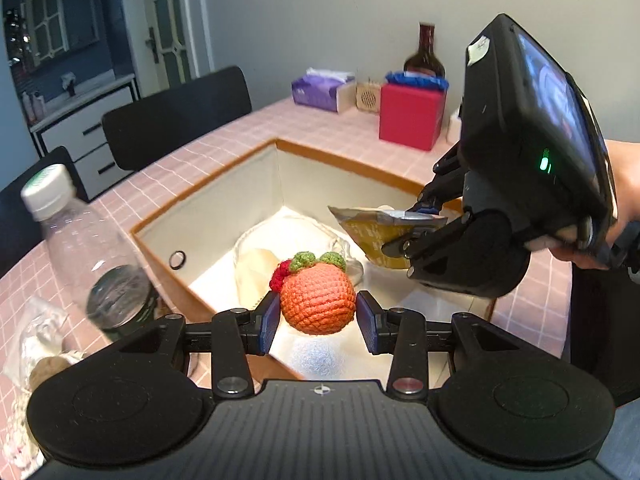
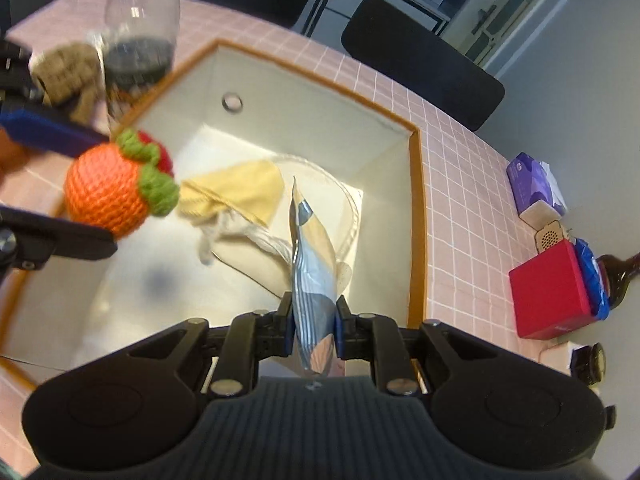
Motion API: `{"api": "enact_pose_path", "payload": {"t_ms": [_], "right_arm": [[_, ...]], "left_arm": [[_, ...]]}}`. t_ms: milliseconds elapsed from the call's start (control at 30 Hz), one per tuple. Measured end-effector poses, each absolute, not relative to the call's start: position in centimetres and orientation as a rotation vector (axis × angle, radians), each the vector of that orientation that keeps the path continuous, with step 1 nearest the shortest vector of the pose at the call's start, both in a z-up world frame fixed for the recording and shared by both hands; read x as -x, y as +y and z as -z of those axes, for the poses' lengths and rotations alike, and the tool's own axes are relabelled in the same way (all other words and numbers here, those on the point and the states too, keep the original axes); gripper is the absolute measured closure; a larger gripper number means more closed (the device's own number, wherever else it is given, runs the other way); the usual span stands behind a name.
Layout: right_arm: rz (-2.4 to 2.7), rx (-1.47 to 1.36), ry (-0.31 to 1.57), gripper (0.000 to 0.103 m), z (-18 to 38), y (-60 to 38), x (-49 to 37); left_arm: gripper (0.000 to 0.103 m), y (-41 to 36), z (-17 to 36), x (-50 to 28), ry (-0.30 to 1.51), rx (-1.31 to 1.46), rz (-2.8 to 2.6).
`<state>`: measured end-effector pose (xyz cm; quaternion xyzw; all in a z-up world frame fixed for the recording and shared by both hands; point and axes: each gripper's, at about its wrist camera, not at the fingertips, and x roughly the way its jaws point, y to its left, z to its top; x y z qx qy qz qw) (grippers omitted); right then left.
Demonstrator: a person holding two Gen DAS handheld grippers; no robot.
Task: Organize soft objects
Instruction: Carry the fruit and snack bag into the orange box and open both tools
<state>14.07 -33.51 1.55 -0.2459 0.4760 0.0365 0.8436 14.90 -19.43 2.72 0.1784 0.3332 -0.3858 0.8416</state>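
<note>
Sitting between parted left gripper [image 1: 317, 316] jaws, crocheted orange [image 1: 318, 298], right gripper [image 2: 313, 322] jaws clamping foil packet [image 2: 314, 264]

- A pink tiled surface [image 1: 224, 140] with white grid lines fills the foreground.
- Two black padded chairs [image 1: 176, 116] stand at its far edge.
- A plain pale grey wall [image 1: 340, 8] rises behind.
- A white drawer cabinet [image 1: 84, 120] stands beside a glazed white door [image 1: 168, 20].
- Beyond, blurred, possibly a dark blue wall [image 1: 84, 8].
</note>
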Motion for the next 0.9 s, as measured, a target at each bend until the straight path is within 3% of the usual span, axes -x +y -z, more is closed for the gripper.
{"api": "enact_pose_path", "payload": {"t_ms": [67, 233, 333, 367, 600, 700, 900], "right_arm": [[-0.08, 0.52, 1.04, 0.085, -0.7, -33.9, -14.4], [-0.136, 0.438, 1.099, 0.072, 0.2, -34.1, -14.6], [-0.175, 0.397, 1.109, 0.06, -0.2, -34.0, -14.6], [-0.192, 0.389, 1.11, 0.051, -0.5, -33.8, -14.4], [-0.232, 0.355, 1.141, 0.047, -1.5, -33.5, -13.7], [-0.25, 0.285, 1.149, 0.037, -2.4, -34.3, -13.7], [-0.222, 0.315, 1.094, 0.034, -3.7, -34.7, -13.4]], "left_arm": [[0.056, -20.2, -2.1, -15.8, 0.741, -0.396, 0.821], [0.056, -21.9, -0.5, -17.2, 0.828, -0.459, 0.825], [0.056, -22.7, 0.2, -17.4, 0.845, -0.534, 0.82], [0.056, -22.9, 0.4, -17.5, 0.849, -0.556, 0.821], [0.056, -23.9, 0.6, -17.0, 0.844, -0.708, 0.844], [0.056, -24.2, 0.9, -17.2, 0.846, -0.751, 0.849], [0.056, -25.3, 1.9, -16.9, 0.864, -0.857, 0.862]]}}
